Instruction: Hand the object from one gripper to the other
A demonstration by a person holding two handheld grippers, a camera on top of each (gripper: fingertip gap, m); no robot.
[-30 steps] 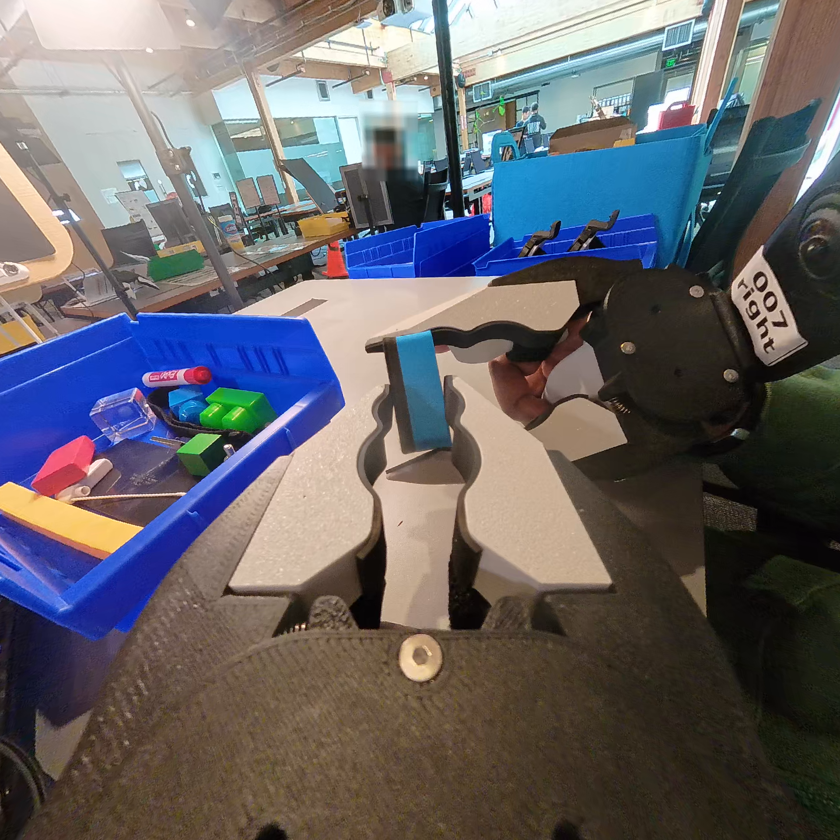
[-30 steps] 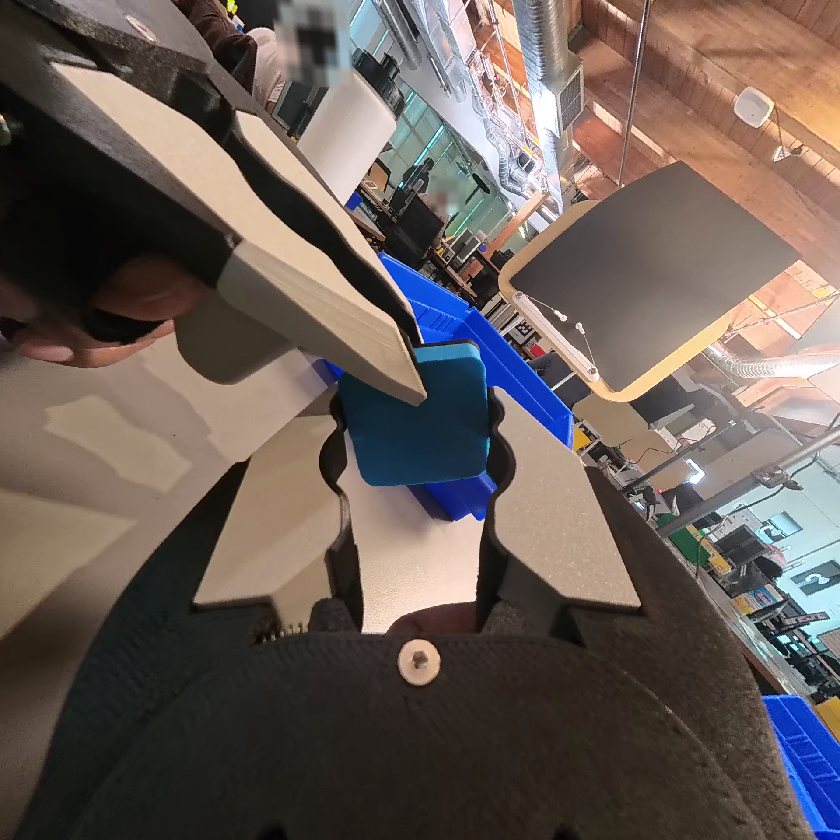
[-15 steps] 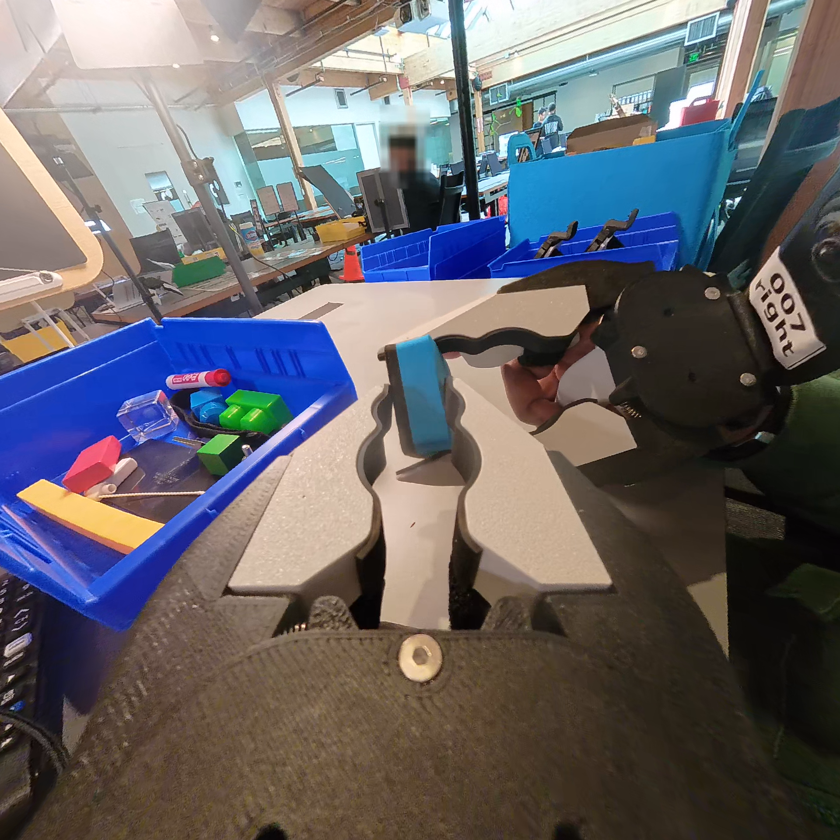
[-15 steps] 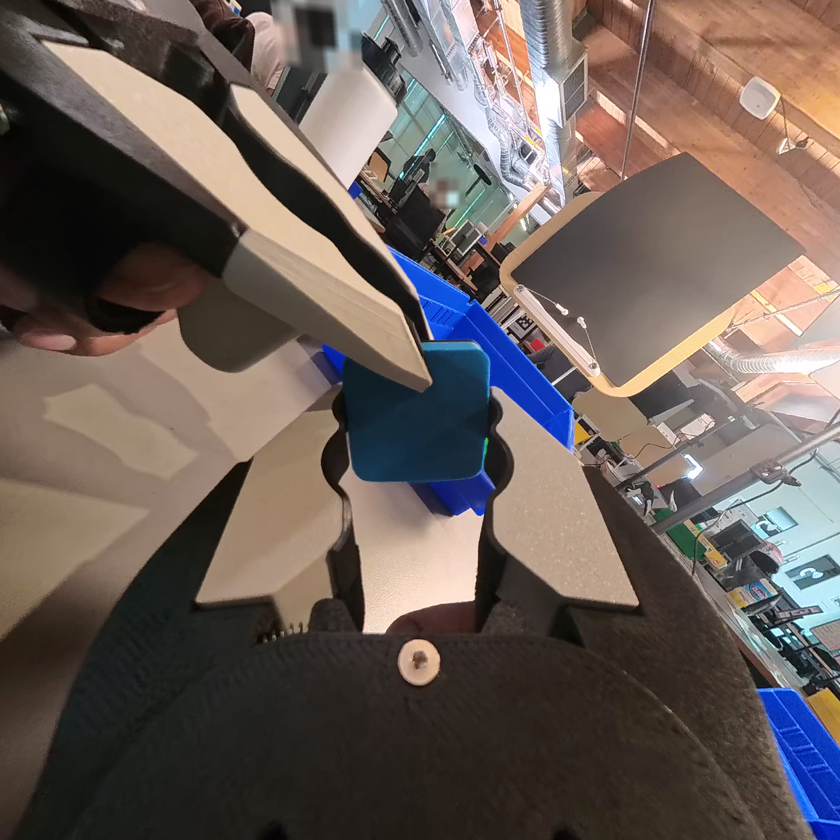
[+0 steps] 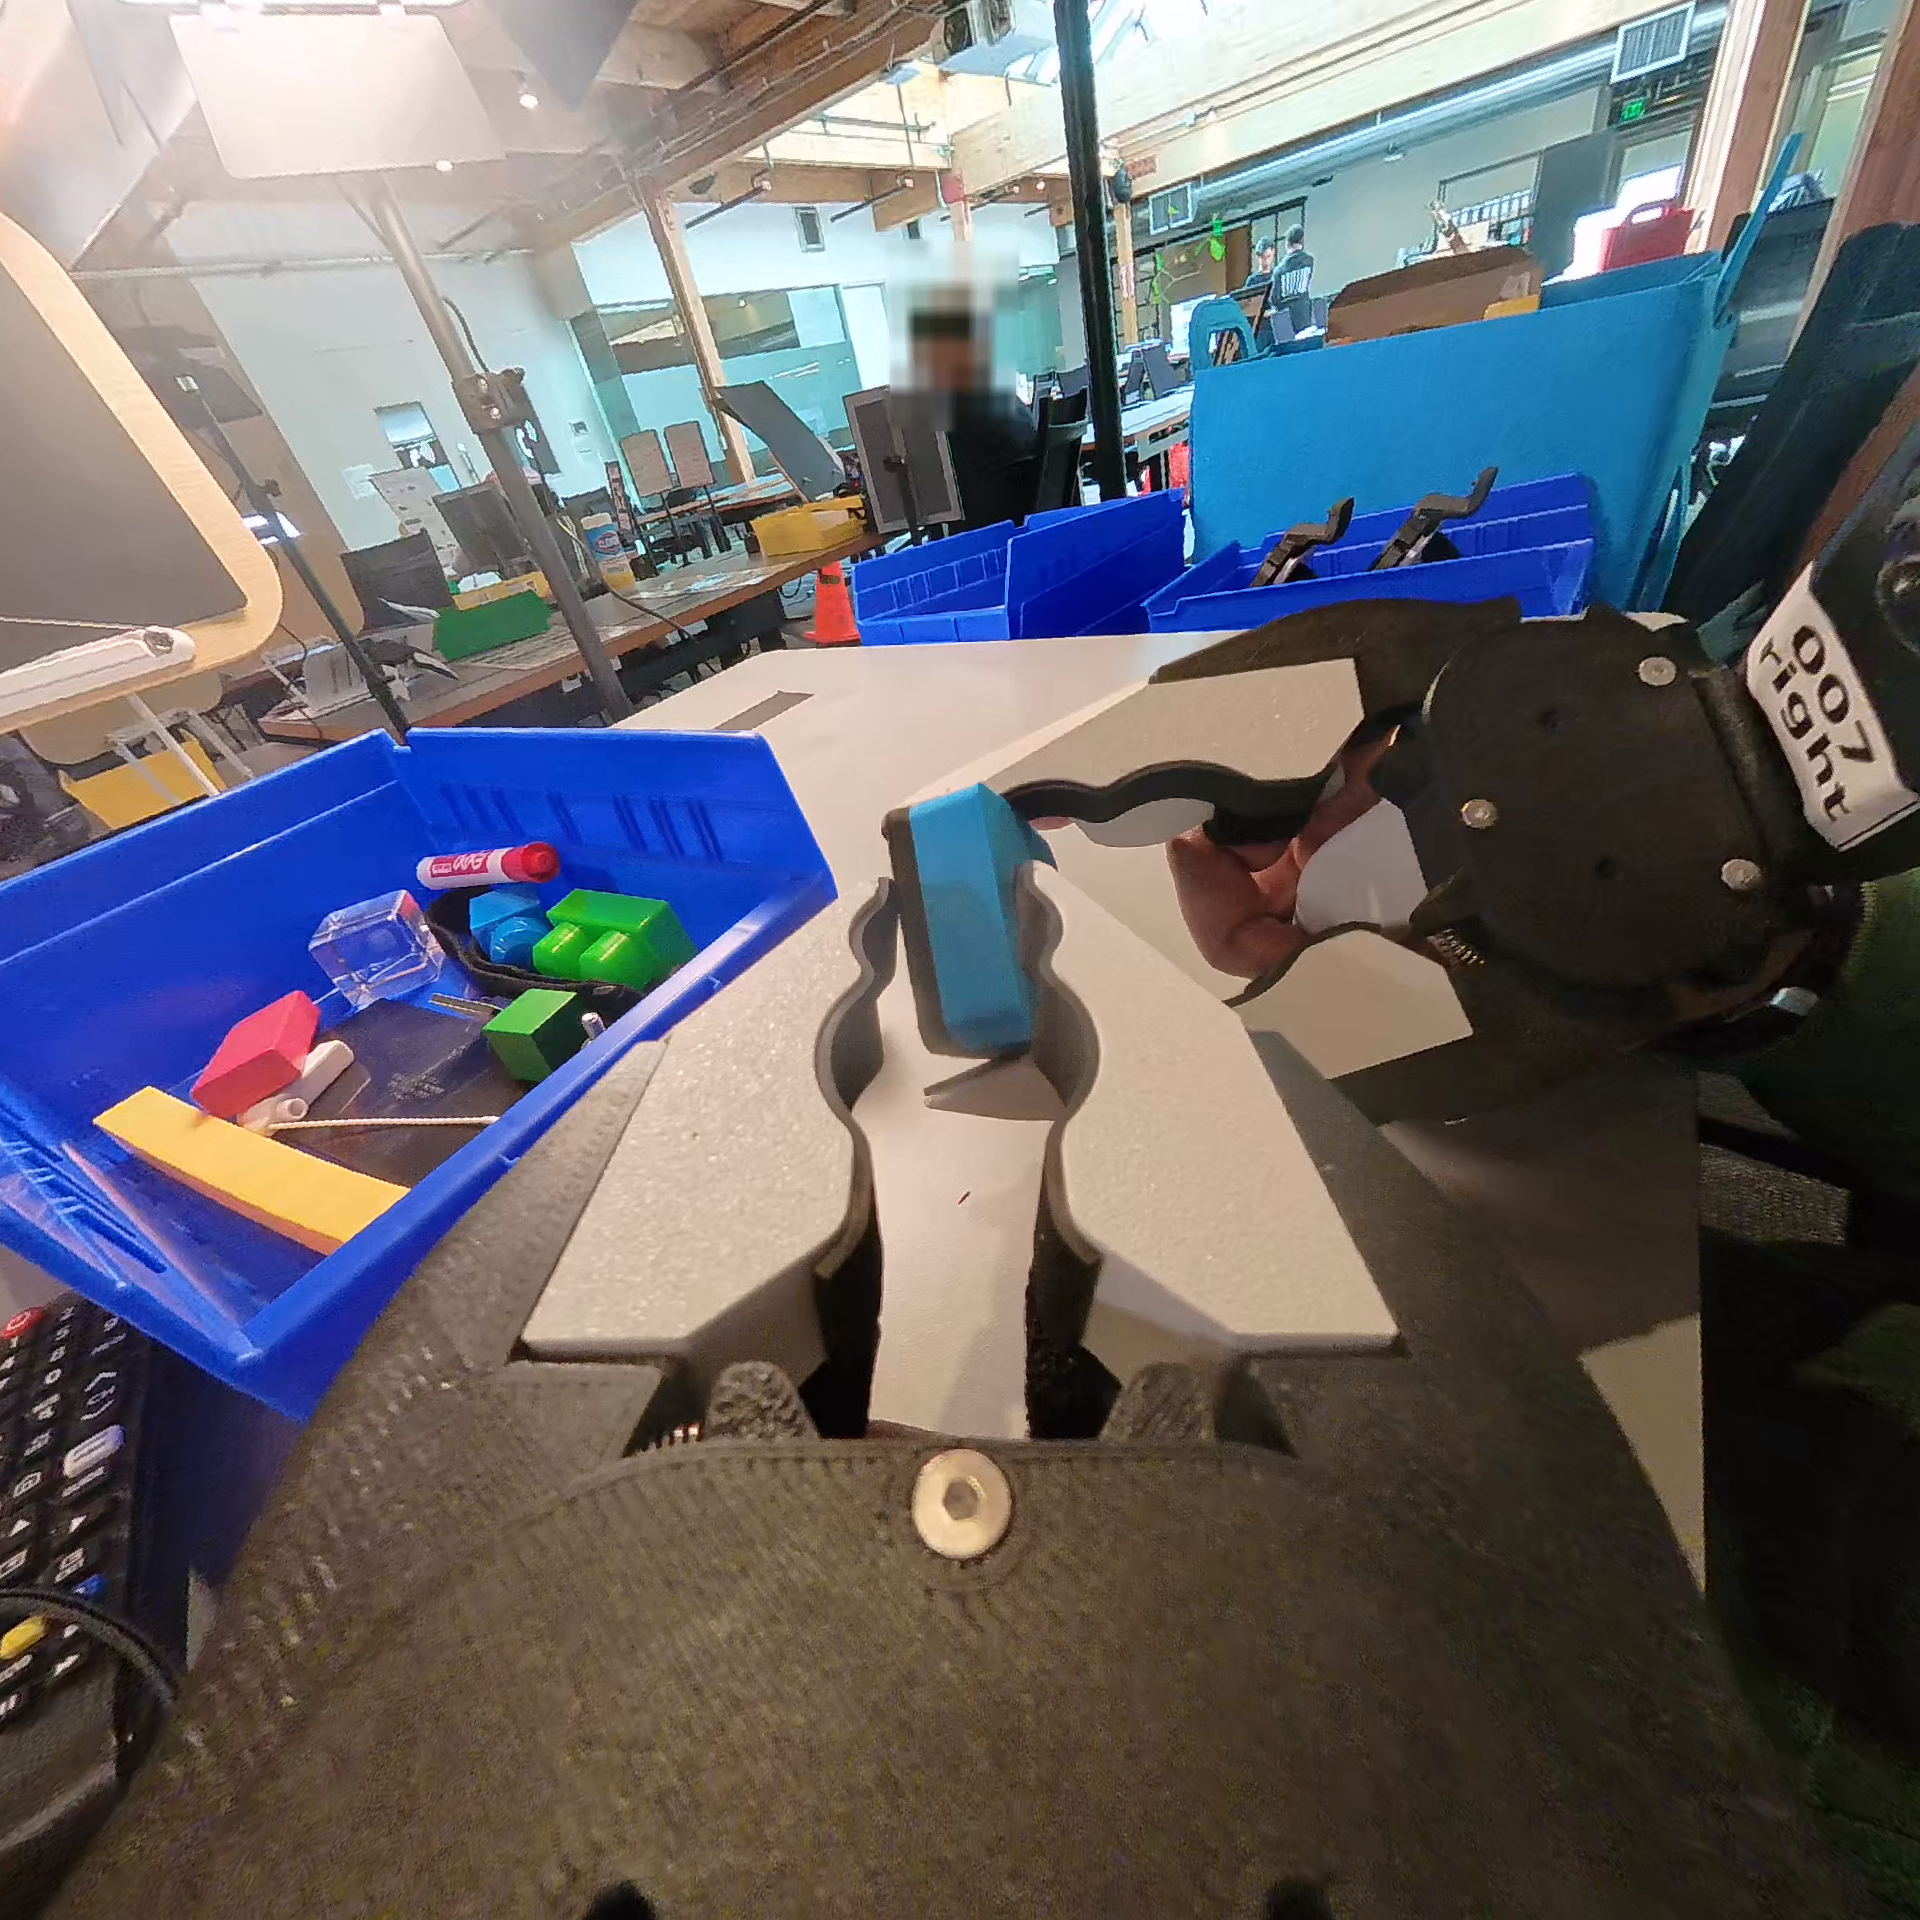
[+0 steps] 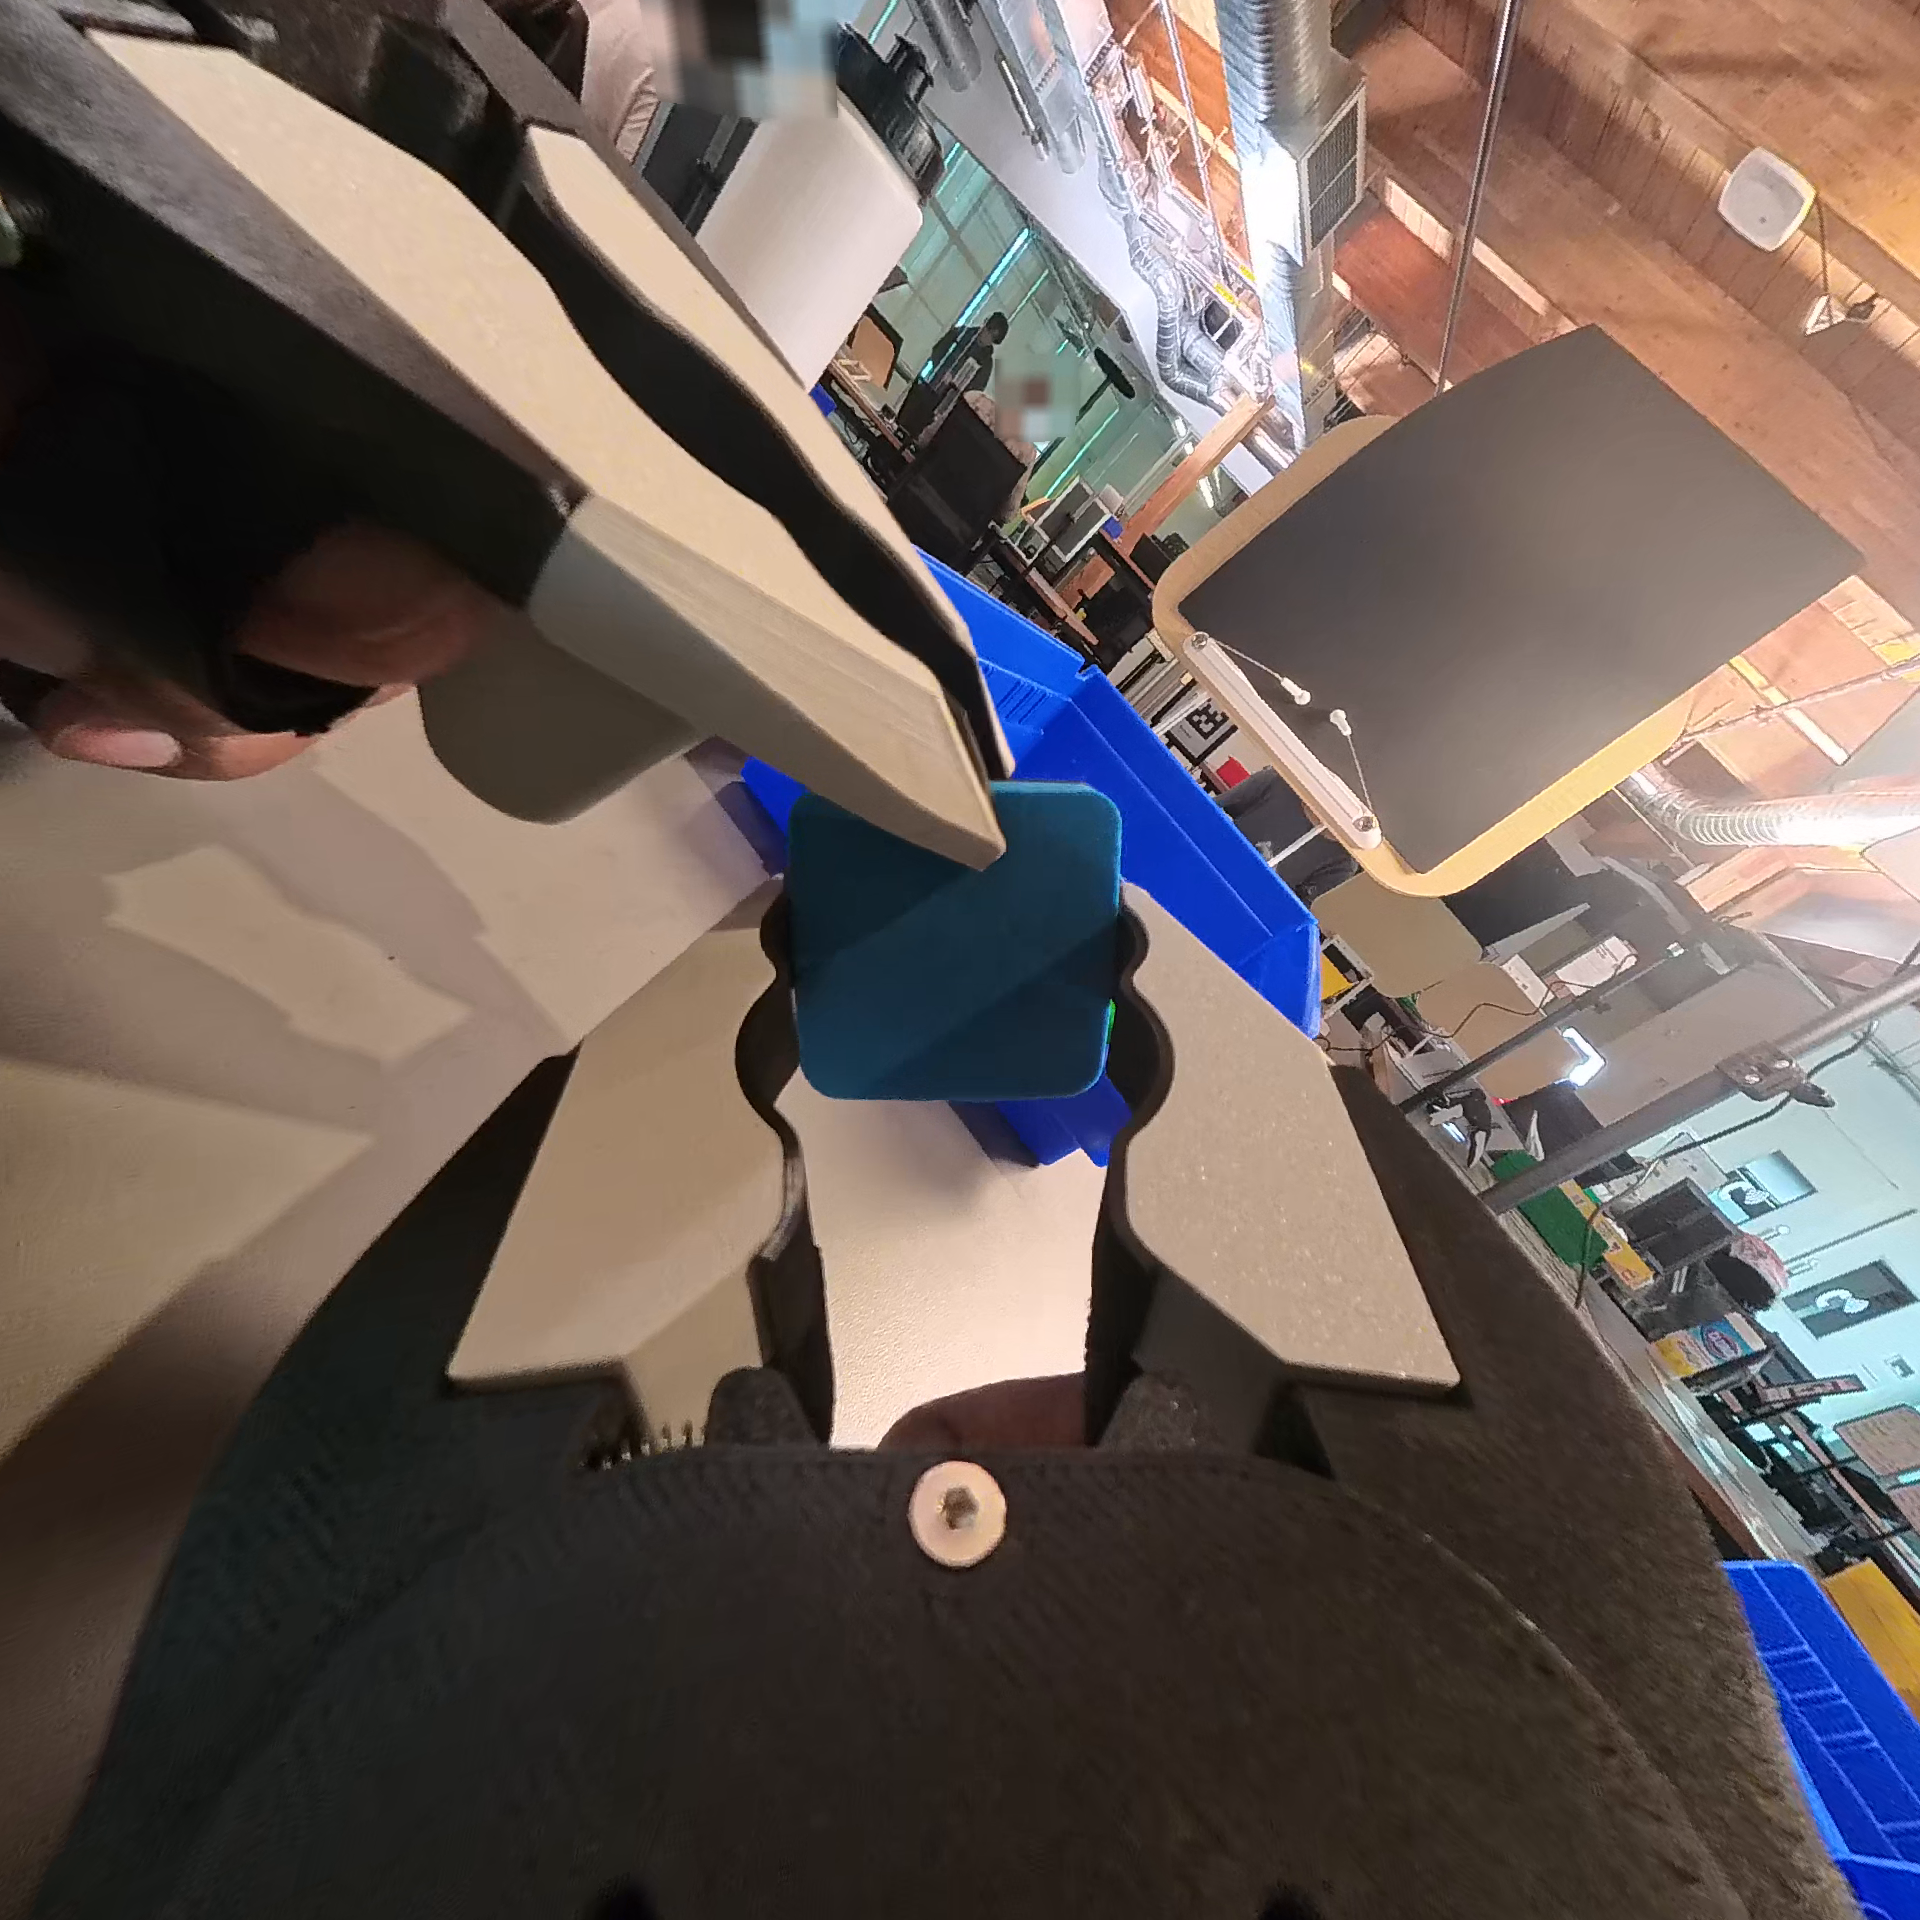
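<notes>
A flat blue block hangs in the air above the grey table, held by both grippers. My left gripper is shut on its two flat faces, and the block sits tilted between the fingertips. My right gripper comes in from the right and is shut across the block's edges. Its upper finger lies over the block's top. In the right wrist view the left gripper's fingers reach down from the upper left and cover the block's top corner.
A blue bin at the left holds a red marker, green and red blocks, a yellow bar and a clear cube. More blue bins stand at the table's far edge. A keyboard lies at the lower left. Both grippers' tips are close together, under 4 cm apart.
The block has tilted a little between the left fingertips. In the right wrist view the left gripper's tip now covers less of the block. Both jaw gaps look unchanged.
</notes>
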